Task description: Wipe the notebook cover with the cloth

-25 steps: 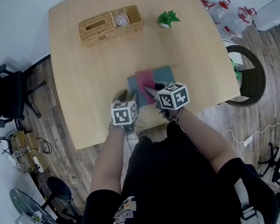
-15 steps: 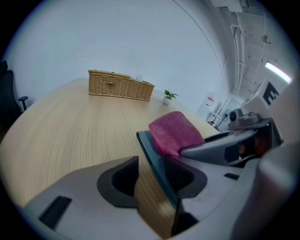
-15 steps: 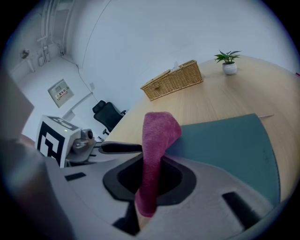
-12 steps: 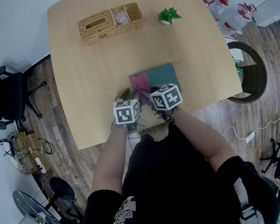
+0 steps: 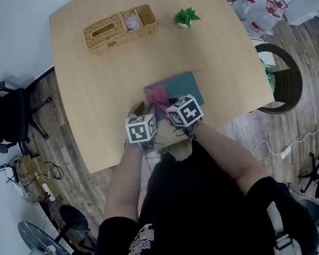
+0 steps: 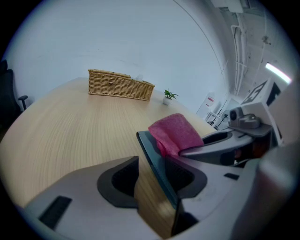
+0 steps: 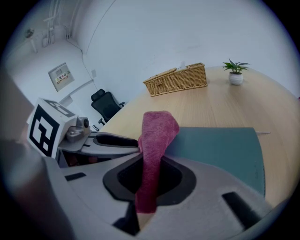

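The teal notebook lies at the near edge of the wooden table. The left gripper has the notebook's left rim between its jaws, which seem closed on it (a sliver of wood colour shows beside the rim, so the grip is hard to judge). The right gripper pinches the pink cloth, whose free end arches up and droops onto the cover's left part; a wall sign at far left is too small to read.
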Motion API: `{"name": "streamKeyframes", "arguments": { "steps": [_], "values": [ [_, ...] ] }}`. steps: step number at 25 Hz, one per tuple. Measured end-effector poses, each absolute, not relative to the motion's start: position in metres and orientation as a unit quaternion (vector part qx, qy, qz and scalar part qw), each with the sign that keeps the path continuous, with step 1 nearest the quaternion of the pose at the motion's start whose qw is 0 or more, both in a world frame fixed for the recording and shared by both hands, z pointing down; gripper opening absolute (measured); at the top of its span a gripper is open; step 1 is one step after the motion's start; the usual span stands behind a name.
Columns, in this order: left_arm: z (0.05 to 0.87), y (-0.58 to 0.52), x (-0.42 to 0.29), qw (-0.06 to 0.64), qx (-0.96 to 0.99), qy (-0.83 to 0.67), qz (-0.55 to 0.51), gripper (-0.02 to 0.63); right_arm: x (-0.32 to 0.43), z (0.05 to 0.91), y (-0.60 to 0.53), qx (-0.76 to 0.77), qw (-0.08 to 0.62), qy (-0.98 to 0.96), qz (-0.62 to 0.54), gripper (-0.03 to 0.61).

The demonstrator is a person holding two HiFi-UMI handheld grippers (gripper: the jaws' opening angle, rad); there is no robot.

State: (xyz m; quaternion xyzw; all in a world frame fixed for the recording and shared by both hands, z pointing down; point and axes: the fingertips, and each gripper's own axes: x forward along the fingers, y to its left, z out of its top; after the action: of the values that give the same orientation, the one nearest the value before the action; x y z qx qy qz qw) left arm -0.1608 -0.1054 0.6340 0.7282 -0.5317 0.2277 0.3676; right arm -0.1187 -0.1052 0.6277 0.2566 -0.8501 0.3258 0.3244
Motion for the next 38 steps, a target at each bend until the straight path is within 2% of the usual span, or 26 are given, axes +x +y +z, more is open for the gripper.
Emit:
{"name": "streamKeyframes", "arguments": {
  "steps": [14,38],
  "values": [
    [0.633,-0.107,-0.160,0.364,0.728,-0.534,0.229,0.172,-0.083,0.628,-0.118,0.264,0.336,-0.851,0.303,0.061],
    [0.632,-0.106,-0.158,0.363,0.728,-0.535,0.229,0.172,0.043,0.629,-0.155,0.374,0.284,-0.807,0.358,0.061]
  ]
}}
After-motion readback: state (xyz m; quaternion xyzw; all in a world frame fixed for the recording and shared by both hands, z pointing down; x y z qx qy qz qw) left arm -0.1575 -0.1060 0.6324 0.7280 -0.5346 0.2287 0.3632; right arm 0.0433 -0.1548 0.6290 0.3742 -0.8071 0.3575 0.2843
